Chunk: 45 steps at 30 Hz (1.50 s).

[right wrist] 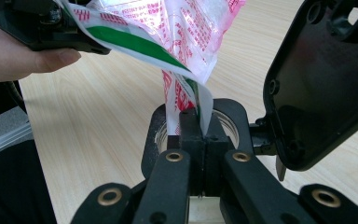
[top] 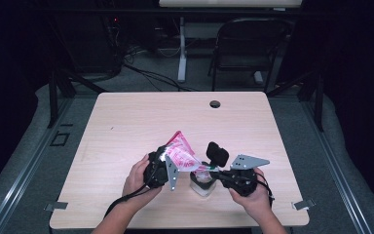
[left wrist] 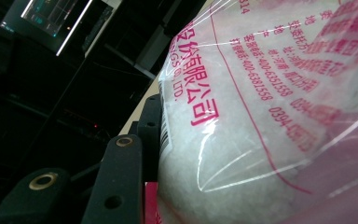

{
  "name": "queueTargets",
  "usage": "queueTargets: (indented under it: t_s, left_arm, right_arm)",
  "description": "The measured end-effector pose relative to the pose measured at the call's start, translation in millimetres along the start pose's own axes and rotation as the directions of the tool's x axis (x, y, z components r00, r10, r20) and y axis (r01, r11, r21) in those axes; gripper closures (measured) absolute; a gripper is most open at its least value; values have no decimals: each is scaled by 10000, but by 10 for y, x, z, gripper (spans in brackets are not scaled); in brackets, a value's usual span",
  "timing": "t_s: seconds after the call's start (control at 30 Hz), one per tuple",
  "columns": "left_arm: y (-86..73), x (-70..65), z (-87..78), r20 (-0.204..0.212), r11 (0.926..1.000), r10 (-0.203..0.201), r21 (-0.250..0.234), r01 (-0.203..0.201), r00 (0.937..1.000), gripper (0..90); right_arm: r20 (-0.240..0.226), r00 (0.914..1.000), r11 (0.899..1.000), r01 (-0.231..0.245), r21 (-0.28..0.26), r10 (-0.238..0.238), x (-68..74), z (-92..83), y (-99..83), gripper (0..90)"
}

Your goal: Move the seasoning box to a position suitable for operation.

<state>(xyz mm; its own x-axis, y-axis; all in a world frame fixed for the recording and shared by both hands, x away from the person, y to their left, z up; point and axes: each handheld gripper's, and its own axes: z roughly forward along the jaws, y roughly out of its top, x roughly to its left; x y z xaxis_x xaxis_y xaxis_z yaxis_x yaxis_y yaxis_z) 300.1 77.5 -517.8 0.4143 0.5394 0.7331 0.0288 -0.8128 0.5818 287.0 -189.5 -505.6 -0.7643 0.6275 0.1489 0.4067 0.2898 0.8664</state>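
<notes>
Clear plastic: my bag (top: 181,155) of white granules, printed in red, hangs tilted over the jar (top: 202,183).
Right gripper (top: 213,168): I have its jaws pressed together on the bag's lower corner, just above the jar mouth.
Jar: glass, upright on the wooden table (top: 126,126), its black flip lid (top: 217,154) swung up.
Left gripper (top: 168,163): I hold it clamped on the bag's fat upper body, jaws part-way apart.
Beyond the table: a dark folding chair (top: 246,46).
</notes>
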Motion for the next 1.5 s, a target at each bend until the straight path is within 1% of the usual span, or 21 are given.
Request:
queueTargets:
  t_s: [0.07, 0.1, 0.13, 0.2, 0.23, 0.33, 0.4, 0.5, 0.53, 0.57, 0.6, 0.67, 0.83, 1.03, 1.07, 1.1, 1.37, 1.5]
  left_arm:
    - [8, 1, 2, 13, 10000, 59, 26, -59, 10000, 636]
    - [11, 6, 6, 36, 9999, 88, 48, -89, 10000, 636]
    - [13, 5, 9, 16, 10000, 81, 57, -81, 10000, 636]
    - [16, 3, 13, 24, 10000, 51, 2, -51, 10000, 636]
    - [18, 5, 11, 3, 9999, 112, 3, -112, 9999, 636]
    - [26, -17, 6, -24, 9999, 140, -46, -140, 9999, 637]
    - [38, -23, -1, -62, 9996, 271, -52, -271, 9996, 636]
    - [54, -32, -2, -122, 9994, 316, -99, -317, 9994, 636]
    - [55, -37, -3, -105, 9997, 233, -105, -234, 9997, 636]
    - [59, -37, -4, -112, 9997, 243, -95, -244, 9996, 637]
    - [63, -36, -5, -115, 9995, 302, -88, -303, 9995, 636]
    - [70, -32, -6, -207, 9990, 438, -125, -441, 9988, 636]
    - [70, -43, -13, -251, 9993, 351, -154, -355, 9991, 636]
    - [76, -41, -16, -328, 9988, 431, -205, -438, 9985, 635]
    - [81, -35, -21, -370, 9982, 556, -186, -563, 9978, 635]
    - [81, -42, -23, -364, 9986, 465, -221, -473, 9983, 635]
    - [83, -48, -32, -480, 9981, 534, -294, -549, 9974, 635]
    - [81, -45, -42, -501, 9978, 607, -252, -620, 9969, 635]
  right_arm:
    - [88, 9999, 10000, 86, 25, -86, 6, -17, 5, 900]
    - [165, 9998, 10000, 70, -57, -69, 16, -21, 8, 895]
    - [286, 9995, 9999, 126, -71, -124, 21, -33, 16, 883]
    - [363, 9993, 9998, 111, -177, -105, 25, -42, 26, 871]
    - [357, 9994, 9996, 44, -265, -34, 30, -45, 29, 862]
    - [332, 9994, 9996, -10, -286, 19, 22, -49, 34, 854]
    - [316, 9995, 9996, -37, -269, 45, 26, -42, 35, 854]
    - [347, 9994, 9998, 78, -156, -73, 31, -36, 31, 885]
    - [328, 9994, 9999, 78, -123, -74, 30, -35, 28, 891]
    - [332, 9994, 9999, 80, -107, -76, 29, -35, 26, 895]
    - [314, 9995, 9999, 33, -143, -28, 32, -30, 22, 897]
    - [335, 9994, 10000, 81, -53, -79, 26, -25, 15, 899]
    - [399, 9992, 10000, 79, -31, -78, 20, -12, 6, 900]
    - [435, 9990, 9999, 120, 15, -121, 34, -4, -1, 900]
    - [434, 9989, 9999, 156, 65, -159, 32, -7, -1, 900]
    - [426, 9989, 9998, 168, 77, -172, 32, -8, -4, 900]
    - [429, 9989, 9998, 160, 67, -163, 36, -7, -14, 900]
    - [408, 9990, 9998, 174, 91, -177, 38, -3, -19, 900]
